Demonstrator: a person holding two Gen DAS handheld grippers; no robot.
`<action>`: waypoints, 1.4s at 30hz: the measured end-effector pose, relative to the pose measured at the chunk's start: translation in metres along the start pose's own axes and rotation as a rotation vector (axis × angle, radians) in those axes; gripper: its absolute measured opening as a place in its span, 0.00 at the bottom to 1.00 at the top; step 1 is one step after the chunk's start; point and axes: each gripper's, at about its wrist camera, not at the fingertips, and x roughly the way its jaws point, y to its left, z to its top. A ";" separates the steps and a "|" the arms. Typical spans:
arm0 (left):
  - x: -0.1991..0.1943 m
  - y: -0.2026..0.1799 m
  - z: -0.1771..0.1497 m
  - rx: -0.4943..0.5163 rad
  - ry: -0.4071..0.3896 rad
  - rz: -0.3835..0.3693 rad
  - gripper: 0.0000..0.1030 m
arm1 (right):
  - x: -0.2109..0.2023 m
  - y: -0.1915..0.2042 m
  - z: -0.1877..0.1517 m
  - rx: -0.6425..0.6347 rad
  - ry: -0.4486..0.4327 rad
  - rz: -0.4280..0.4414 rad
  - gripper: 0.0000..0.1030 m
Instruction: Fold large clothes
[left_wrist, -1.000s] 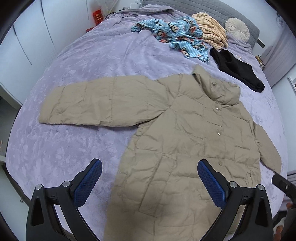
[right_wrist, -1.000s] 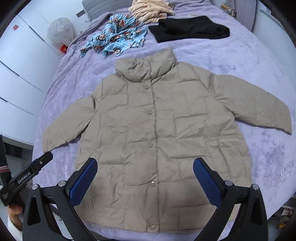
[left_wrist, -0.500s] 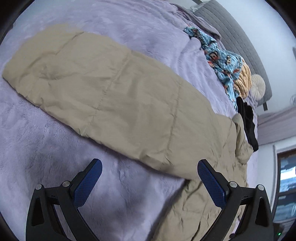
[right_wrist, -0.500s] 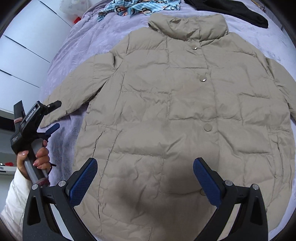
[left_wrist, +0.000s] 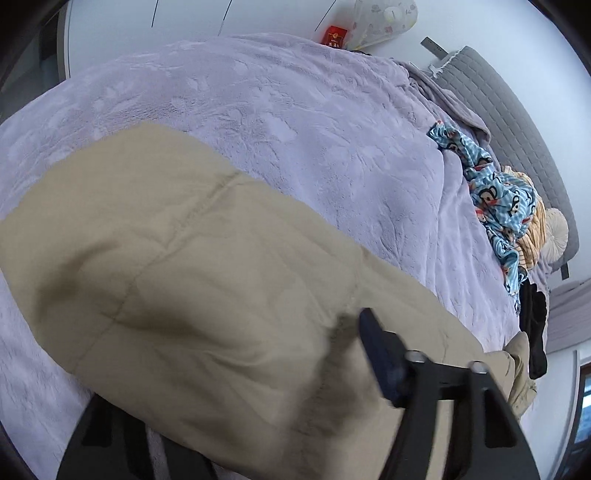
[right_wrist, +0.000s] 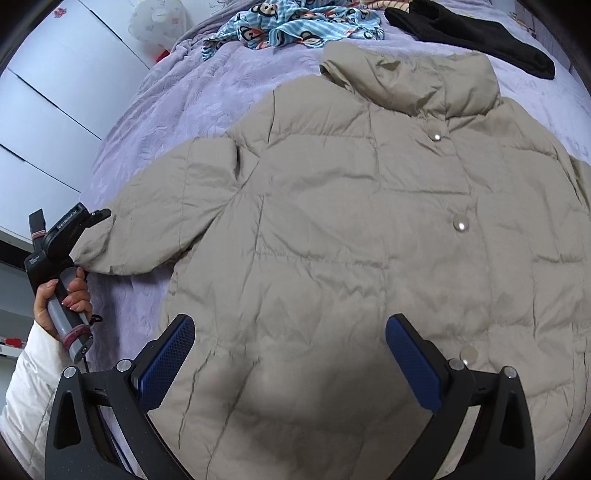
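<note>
A beige quilted puffer coat (right_wrist: 351, 229) lies flat, front up and snapped shut, on the lilac bed cover (right_wrist: 155, 110). My right gripper (right_wrist: 290, 354) is open and empty, just above the coat's lower body. My left gripper (right_wrist: 92, 236) is at the cuff of the coat's left sleeve (right_wrist: 147, 229). In the left wrist view the sleeve (left_wrist: 192, 295) fills the space between the fingers; one blue pad (left_wrist: 376, 354) presses into the fabric and the other finger is hidden under the sleeve.
A blue monkey-print garment (right_wrist: 295, 26), a black garment (right_wrist: 480, 40) and a striped yellow garment (left_wrist: 532, 236) lie near the grey headboard (left_wrist: 517, 122). White cupboards (right_wrist: 44, 122) stand left of the bed.
My left gripper has moved onto the sleeve's cuff end and its fingers have come together around the fabric. My right gripper has dropped closer to the coat's lower body.
</note>
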 end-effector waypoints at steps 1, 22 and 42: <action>0.002 0.001 0.005 0.006 0.014 -0.032 0.16 | 0.001 0.004 0.005 0.001 -0.016 0.005 1.00; -0.155 -0.173 -0.055 0.573 -0.226 -0.163 0.08 | 0.147 0.059 0.066 0.147 0.140 0.320 0.06; 0.013 -0.382 -0.334 1.207 0.073 -0.010 0.09 | 0.005 -0.211 0.082 0.280 -0.034 -0.168 0.06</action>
